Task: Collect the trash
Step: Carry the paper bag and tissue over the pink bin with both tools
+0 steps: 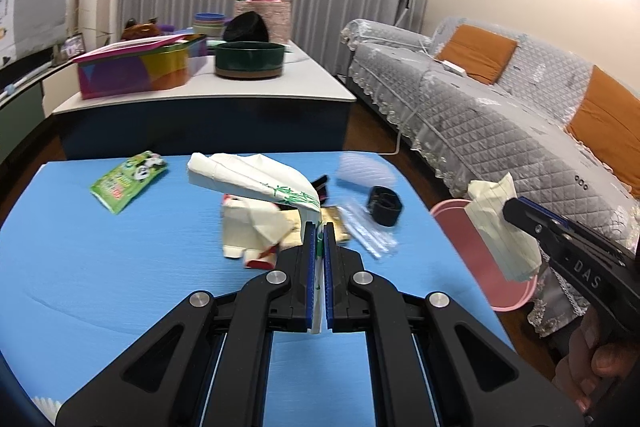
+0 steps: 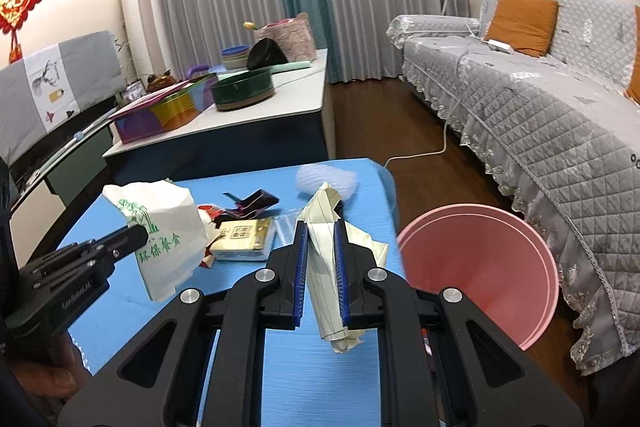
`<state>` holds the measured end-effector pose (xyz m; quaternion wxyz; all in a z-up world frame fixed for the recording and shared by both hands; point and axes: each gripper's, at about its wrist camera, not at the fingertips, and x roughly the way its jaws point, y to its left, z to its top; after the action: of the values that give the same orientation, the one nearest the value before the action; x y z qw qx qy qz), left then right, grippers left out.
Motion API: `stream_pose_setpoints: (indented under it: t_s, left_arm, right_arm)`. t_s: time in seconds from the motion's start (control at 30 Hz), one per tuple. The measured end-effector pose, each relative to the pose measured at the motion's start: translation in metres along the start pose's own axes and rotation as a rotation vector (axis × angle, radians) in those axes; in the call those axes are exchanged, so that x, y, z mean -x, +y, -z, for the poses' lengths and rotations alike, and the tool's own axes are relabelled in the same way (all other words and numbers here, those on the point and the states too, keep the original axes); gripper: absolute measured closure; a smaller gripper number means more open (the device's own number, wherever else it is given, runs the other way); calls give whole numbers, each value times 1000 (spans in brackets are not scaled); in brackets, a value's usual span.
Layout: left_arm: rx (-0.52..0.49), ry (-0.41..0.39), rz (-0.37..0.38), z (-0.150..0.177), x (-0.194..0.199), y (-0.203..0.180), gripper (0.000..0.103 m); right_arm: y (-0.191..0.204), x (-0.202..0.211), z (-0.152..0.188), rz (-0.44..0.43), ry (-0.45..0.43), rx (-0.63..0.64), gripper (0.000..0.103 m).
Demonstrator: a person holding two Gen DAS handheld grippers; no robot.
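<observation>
My left gripper (image 1: 319, 227) is shut on a white paper bag (image 1: 256, 175) with green bamboo print, held above the blue table (image 1: 100, 267); the bag also shows in the right wrist view (image 2: 164, 231). My right gripper (image 2: 321, 225) is shut on a crumpled lined cream paper (image 2: 326, 267), held near the table's right edge beside the pink bin (image 2: 480, 267). In the left wrist view the right gripper (image 1: 516, 211) holds that paper (image 1: 500, 223) over the bin (image 1: 480, 259). More trash lies on the table: a green snack packet (image 1: 128, 179), a cream carton (image 1: 252, 227), a black ring (image 1: 384, 205), a clear wrapper (image 1: 368, 231).
A yellow packet (image 2: 242, 239) and dark wrapper (image 2: 250, 205) lie mid-table. A white puff (image 2: 326, 179) sits at the far edge. Behind stands a low table (image 1: 312, 83) with a colourful tin (image 1: 140, 67) and green bowl (image 1: 250, 59). A grey sofa (image 1: 500, 107) runs along the right.
</observation>
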<state>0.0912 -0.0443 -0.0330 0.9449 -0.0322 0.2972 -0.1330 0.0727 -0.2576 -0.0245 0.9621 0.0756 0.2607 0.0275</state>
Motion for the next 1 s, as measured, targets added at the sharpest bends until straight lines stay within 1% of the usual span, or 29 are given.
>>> stream_pose_setpoints:
  t_s: [0.27, 0.5, 0.6, 0.87, 1.0]
  left_arm:
    - [-42, -9, 56, -10, -2, -35, 99]
    - [-71, -3, 100, -17, -13, -65, 99]
    - [-82, 1, 120, -18, -18, -78, 99]
    - [-118, 10, 172, -25, -32, -112, 99]
    - [-144, 17, 204, -28, -41, -135, 99]
  right_arm:
    - [-46, 14, -12, 68, -34, -82, 90]
    - [-93, 19, -19, 140, -55, -154, 89]
    - [-111, 21, -22, 163, -57, -182, 89]
    - [-152, 24, -33, 234, -45, -199, 89]
    - [-167, 23, -35, 245, -46, -230, 89]
